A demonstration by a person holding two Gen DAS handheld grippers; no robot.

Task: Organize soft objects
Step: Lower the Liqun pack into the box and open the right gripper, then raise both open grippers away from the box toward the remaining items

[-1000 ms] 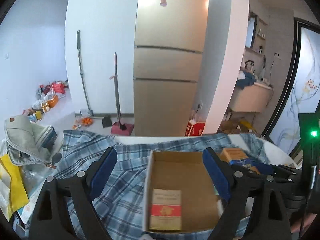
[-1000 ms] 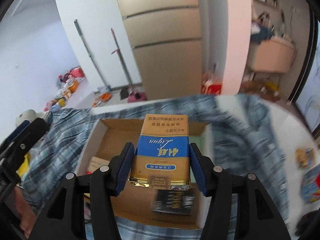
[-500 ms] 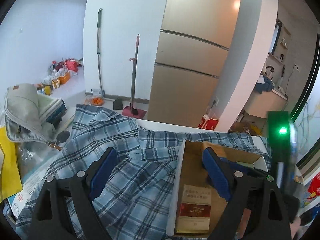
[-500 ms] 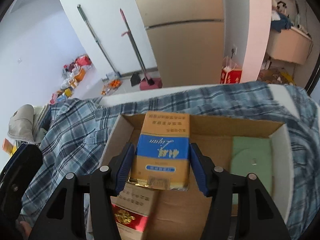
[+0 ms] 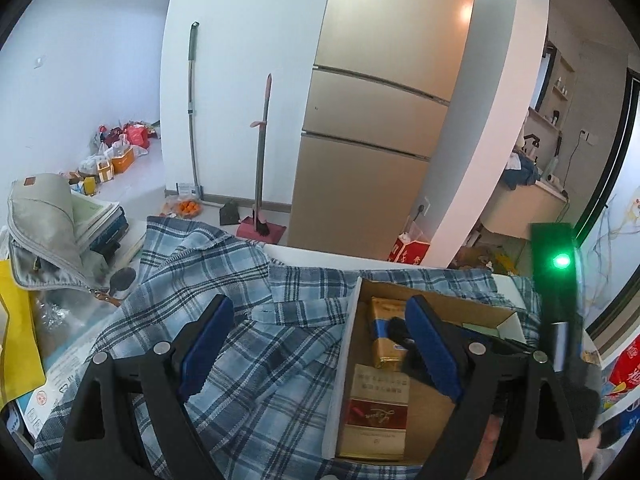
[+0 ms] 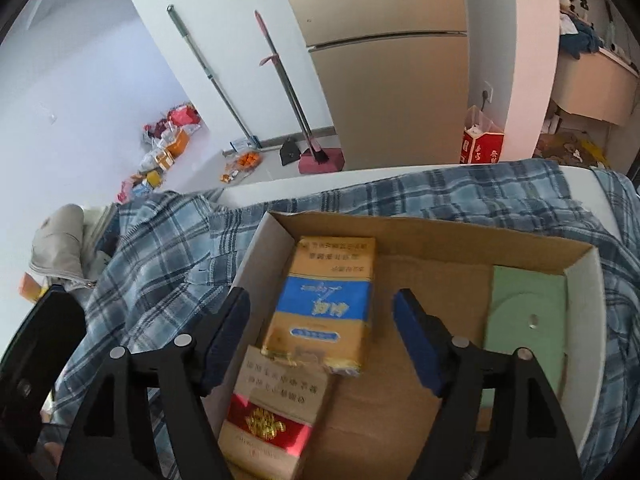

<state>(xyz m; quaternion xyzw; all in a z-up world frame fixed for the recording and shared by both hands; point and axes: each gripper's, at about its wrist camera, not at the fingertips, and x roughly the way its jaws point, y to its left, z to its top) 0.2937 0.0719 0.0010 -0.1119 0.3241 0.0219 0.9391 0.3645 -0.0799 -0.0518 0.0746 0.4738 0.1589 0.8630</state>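
1. Cardboard box [image 6: 432,240]: open-topped, resting on a blue plaid shirt [image 6: 160,264] spread over the table.
2. Orange-and-blue soft pack [image 6: 326,304]: lying flat in the box at its left side, its near end overlapping a red-and-tan pack [image 6: 272,416].
3. Green flat item [image 6: 528,320]: against the box's right wall.
4. Right gripper [image 6: 320,336]: jaws opening, pads clear of the orange-and-blue pack between them.
5. Left gripper [image 5: 316,344]: fingers wide apart, straddling the box's left wall, holding nothing.
6. Grey pouch [image 5: 44,224]: at the table's left edge, on stacked books.
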